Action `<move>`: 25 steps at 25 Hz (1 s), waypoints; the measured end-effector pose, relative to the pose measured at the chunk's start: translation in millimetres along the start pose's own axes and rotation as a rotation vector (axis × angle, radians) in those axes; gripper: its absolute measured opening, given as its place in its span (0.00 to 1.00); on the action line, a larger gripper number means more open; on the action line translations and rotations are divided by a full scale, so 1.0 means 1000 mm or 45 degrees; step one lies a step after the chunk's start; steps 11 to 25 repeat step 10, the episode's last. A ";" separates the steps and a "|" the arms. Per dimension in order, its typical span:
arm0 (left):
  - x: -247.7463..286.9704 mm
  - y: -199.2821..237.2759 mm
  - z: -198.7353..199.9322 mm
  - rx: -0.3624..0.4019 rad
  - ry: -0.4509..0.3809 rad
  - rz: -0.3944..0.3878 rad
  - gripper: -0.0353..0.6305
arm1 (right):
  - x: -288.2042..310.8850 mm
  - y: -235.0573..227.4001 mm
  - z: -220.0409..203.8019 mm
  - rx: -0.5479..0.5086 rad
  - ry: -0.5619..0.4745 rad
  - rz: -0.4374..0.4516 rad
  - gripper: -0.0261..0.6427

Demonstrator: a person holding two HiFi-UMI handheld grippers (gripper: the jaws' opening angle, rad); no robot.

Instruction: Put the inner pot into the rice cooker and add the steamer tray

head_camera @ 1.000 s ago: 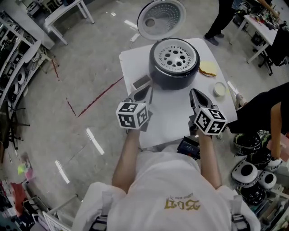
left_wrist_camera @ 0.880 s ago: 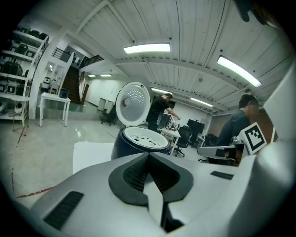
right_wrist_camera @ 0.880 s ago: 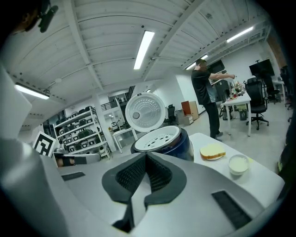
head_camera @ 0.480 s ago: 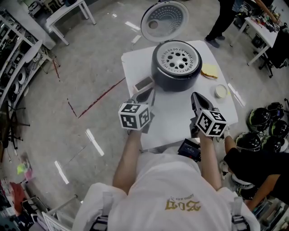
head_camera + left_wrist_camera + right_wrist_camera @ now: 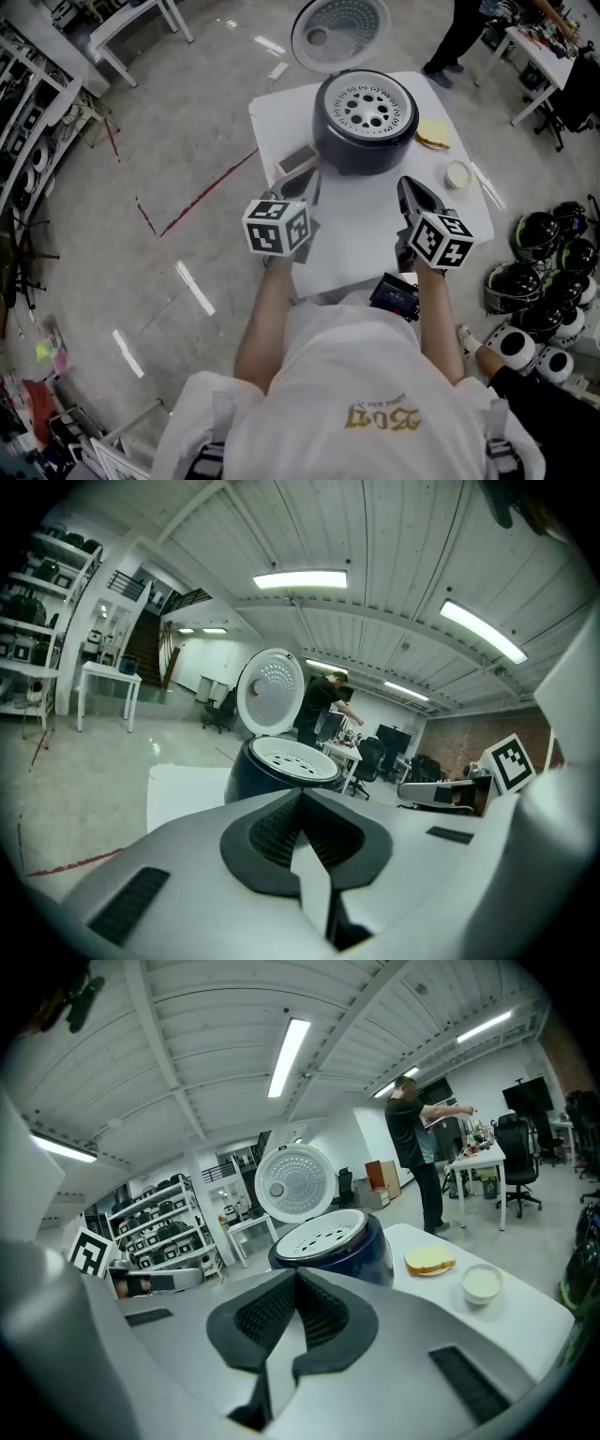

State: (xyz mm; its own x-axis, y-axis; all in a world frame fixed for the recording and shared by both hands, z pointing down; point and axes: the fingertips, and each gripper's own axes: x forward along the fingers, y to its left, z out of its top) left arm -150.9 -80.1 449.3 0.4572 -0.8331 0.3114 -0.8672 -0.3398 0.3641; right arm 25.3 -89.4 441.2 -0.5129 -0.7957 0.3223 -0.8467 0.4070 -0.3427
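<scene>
**Status**

- The left gripper (image 5: 302, 187) hovers over the near left part of the table (image 5: 356, 248). Its jaws are closed together with nothing between them.
- The rice cooker (image 5: 361, 161) stands at the far centre of the table, with its lid (image 5: 339, 21) open on the far side.
- The steamer tray (image 5: 366, 105) lies in the mouth of the rice cooker.
- The inner pot is not visible. It is judged to sit beneath the steamer tray.
- The right gripper (image 5: 409, 187) hovers over the near right part of the table. Its jaws are also closed together and empty.

**Procedure**

The step in hand appears to be the final check of the tray seat.

1. Confirm that the tray rim lies level all round the cooker mouth.
2. If 1 edge rides high, press on the rim with closed jaw tips, not on the perforated centre.
3. Approach from the near side to stay clear of the open lid.

**Inventory, left to right**

- 1 left gripper
- 1 grey box (image 5: 294, 161), just beside the rice cooker on its left
- 1 rice cooker, with 1 steamer tray and 1 lid
- 1 right gripper
- 1 yellow slice (image 5: 432, 139), right of the rice cooker
- 1 white bowl (image 5: 457, 175), nearer than the yellow slice
- 1 table
</scene>
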 end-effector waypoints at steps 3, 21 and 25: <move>-0.001 -0.002 0.000 -0.007 -0.013 -0.003 0.08 | -0.001 -0.001 0.002 -0.007 -0.001 0.006 0.06; -0.008 0.000 0.003 -0.006 -0.018 0.001 0.08 | -0.004 0.005 0.005 -0.007 -0.006 0.012 0.06; -0.008 0.000 0.003 -0.006 -0.018 0.001 0.08 | -0.004 0.005 0.005 -0.007 -0.006 0.012 0.06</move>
